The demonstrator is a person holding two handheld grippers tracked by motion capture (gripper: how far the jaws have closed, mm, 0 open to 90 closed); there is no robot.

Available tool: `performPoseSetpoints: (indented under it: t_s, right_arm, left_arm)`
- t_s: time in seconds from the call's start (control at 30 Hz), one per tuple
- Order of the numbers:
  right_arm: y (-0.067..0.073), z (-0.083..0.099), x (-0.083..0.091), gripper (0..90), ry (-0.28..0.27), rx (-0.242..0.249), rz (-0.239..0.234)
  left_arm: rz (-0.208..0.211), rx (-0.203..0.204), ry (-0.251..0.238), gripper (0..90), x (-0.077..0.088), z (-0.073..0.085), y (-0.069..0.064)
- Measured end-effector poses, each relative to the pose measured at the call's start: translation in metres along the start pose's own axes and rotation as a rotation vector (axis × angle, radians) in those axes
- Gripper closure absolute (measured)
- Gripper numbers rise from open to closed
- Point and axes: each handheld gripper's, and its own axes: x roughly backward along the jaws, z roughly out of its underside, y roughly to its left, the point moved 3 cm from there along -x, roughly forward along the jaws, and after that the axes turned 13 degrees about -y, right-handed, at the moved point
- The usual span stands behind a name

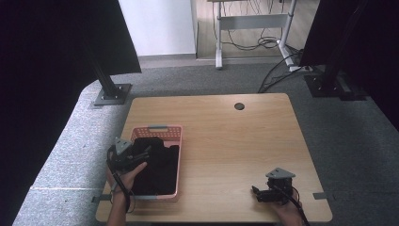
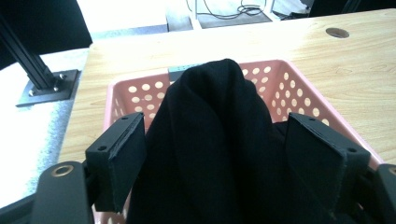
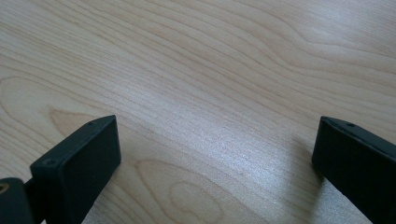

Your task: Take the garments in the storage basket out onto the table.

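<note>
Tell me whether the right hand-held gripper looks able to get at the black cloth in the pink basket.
Probably yes: the right hand-held gripper stands open, bare table lies between, but the left hand-held gripper already straddles the black cloth in the pink basket.

Black tools [image 1: 126, 157] — grey plates, trailing black cables.

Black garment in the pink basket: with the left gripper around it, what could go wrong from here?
The left gripper stands wide around a thick fold of the black garment, so it may pinch only a part, and the rest could drag. The light pink basket might lift or slide along. The right gripper rests far off, not steadying it.
</note>
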Motion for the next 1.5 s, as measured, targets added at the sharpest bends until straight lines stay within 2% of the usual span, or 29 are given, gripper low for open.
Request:
performPoseSetpoints:
  t_s: [0.3,0.43,0.67,0.93,1.27,1.5]
  right_arm:
    - [0.0,0.0,0.0,0.6,0.0,-0.001,0.001]
    - [0.0,0.0,0.0,0.6,0.0,-0.001,0.001]
    - [0.0,0.0,0.0,0.6,0.0,-0.001,0.001]
    - [0.0,0.0,0.0,0.7,0.0,-0.001,0.0]
    - [0.0,0.0,0.0,1.6,-0.002,0.002,-0.002]
    - [0.0,0.0,0.001,1.9,-0.003,0.002,-0.003]
  left_arm:
    - [-0.009,0.02,0.012,26.5,-0.013,0.001,0.004]
    - [-0.008,0.029,0.007,32.3,-0.018,0.001,0.005]
    - [0.024,0.045,-0.012,56.0,-0.023,0.004,0.002]
    - [0.049,0.066,-0.034,68.9,-0.022,0.007,0.005]
    - [0.056,0.06,-0.041,74.5,-0.021,0.007,0.005]
    - [0.05,0.062,-0.079,74.9,-0.018,0.007,0.006]
